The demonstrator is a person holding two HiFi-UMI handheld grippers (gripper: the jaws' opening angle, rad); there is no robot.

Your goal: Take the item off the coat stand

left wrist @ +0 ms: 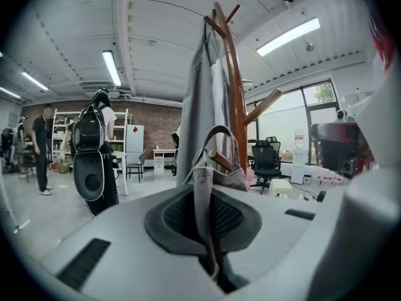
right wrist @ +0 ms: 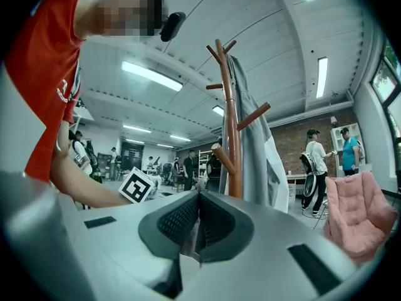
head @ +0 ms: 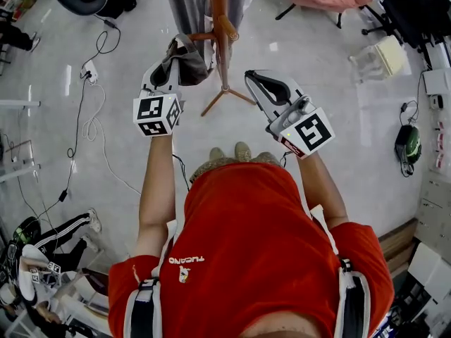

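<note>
Grey strap (left wrist: pixel 202 180) is being pinched in the left claw (left wrist: pixel 203 224), with the right claw (right wrist: pixel 197 215) closed and empty. Lifting it off the peg (left wrist: pixel 219 160) is probably called for next.

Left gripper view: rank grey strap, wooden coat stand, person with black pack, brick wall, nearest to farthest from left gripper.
1. Grey strap, clamped between the jaws.
2. Wooden coat stand, just behind, centre-right.
3. Person with black pack, standing at left.
4. Brick wall, far back.
</note>
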